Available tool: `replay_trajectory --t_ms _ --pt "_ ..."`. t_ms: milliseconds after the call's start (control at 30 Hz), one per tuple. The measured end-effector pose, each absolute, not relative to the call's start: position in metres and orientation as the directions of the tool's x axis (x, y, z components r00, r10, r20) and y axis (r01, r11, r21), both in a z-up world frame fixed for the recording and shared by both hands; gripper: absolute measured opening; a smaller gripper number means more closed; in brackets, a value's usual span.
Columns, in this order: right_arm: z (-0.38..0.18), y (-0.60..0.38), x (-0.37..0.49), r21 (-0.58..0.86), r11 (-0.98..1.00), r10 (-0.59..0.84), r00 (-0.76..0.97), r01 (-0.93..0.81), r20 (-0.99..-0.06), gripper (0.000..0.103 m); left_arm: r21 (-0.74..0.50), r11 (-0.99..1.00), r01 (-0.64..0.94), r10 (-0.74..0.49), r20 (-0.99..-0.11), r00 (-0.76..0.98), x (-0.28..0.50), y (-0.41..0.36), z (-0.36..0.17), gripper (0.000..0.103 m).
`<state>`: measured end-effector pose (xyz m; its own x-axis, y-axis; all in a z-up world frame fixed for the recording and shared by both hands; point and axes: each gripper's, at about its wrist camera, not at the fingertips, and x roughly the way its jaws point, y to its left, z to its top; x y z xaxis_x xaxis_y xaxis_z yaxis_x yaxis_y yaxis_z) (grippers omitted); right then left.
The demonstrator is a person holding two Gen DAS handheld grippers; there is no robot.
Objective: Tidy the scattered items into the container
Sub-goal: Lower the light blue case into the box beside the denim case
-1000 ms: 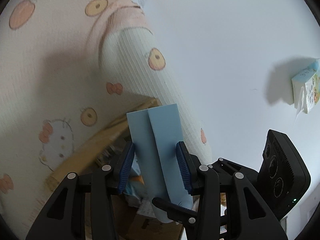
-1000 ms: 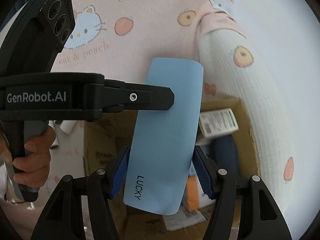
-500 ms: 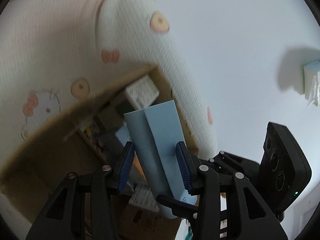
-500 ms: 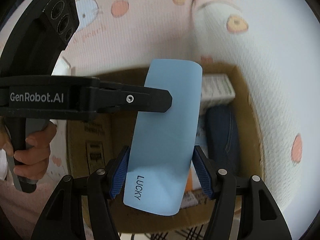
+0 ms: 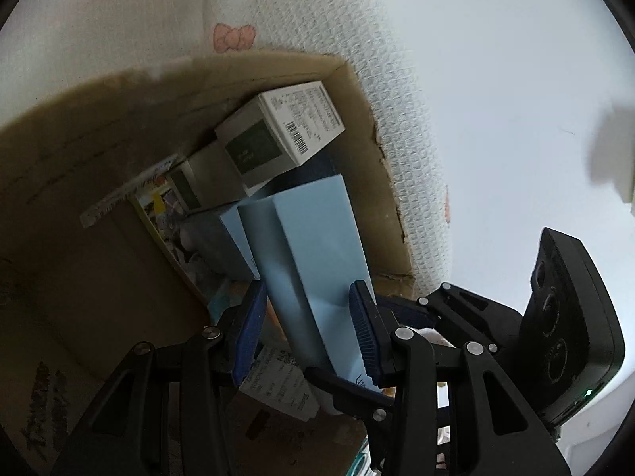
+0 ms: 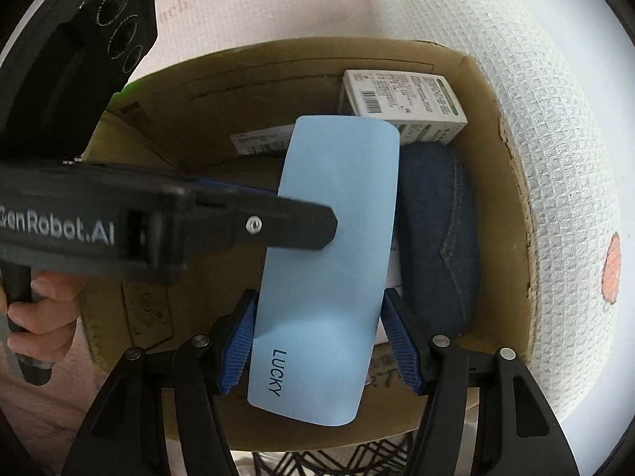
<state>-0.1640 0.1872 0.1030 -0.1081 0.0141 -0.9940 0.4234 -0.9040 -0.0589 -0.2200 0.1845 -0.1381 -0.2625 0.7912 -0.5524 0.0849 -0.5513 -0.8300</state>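
From the left wrist view, the left gripper [image 5: 305, 329] has its blue pads [image 5: 249, 327] closed on the narrow sides of a light blue box [image 5: 313, 246], which both tools hold together above the open cardboard carton [image 5: 389, 182]. The far end of the blue box points into the carton toward the corner where a white and green packet [image 5: 278, 131] leans against the far wall; a printed booklet [image 5: 158, 202] stands along the inner wall to the left, and a paper slip [image 5: 278, 380] lies on the carton floor below the jaws. From the right wrist view, the right gripper [image 6: 317, 341] looks nearly straight down and grips the same box [image 6: 329, 261], marked LUCKY, across its wide face, its jaws standing about half apart with both pads on the box edges. The left tool [image 6: 254, 226], held in a person's hand [image 6: 35, 309], clamps the box from the side. A dark denim bundle [image 6: 436, 238] fills the carton's right side beside the box, and the packet [image 6: 401, 99] sits in the far right corner. The step in hand appears to be lowering the box into the carton. The next move probably calls for setting it down in the free strip between the denim and the left wall, then letting both grips go without dragging it sideways.
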Motion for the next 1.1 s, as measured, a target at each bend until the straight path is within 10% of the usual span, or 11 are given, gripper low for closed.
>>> replay_trajectory --t_ms 767,833,1100 --pt "0.108 0.203 -0.172 -0.172 -0.891 0.098 -0.192 0.42 -0.976 0.053 -0.794 -0.573 0.201 0.775 -0.605 -0.181 -0.232 0.193 -0.164 0.046" --pt "0.106 0.207 -0.169 -0.18 -0.904 0.121 -0.171 0.389 -0.978 0.034 -0.793 -0.573 0.207 0.774 -0.607 -0.181 -0.233 0.192 -0.164 0.043" --pt "0.092 0.215 -0.159 -0.147 -0.936 0.133 -0.065 0.319 -0.989 0.031 -0.79 -0.583 0.188 0.78 -0.609 -0.141 -0.238 0.199 -0.169 0.034"
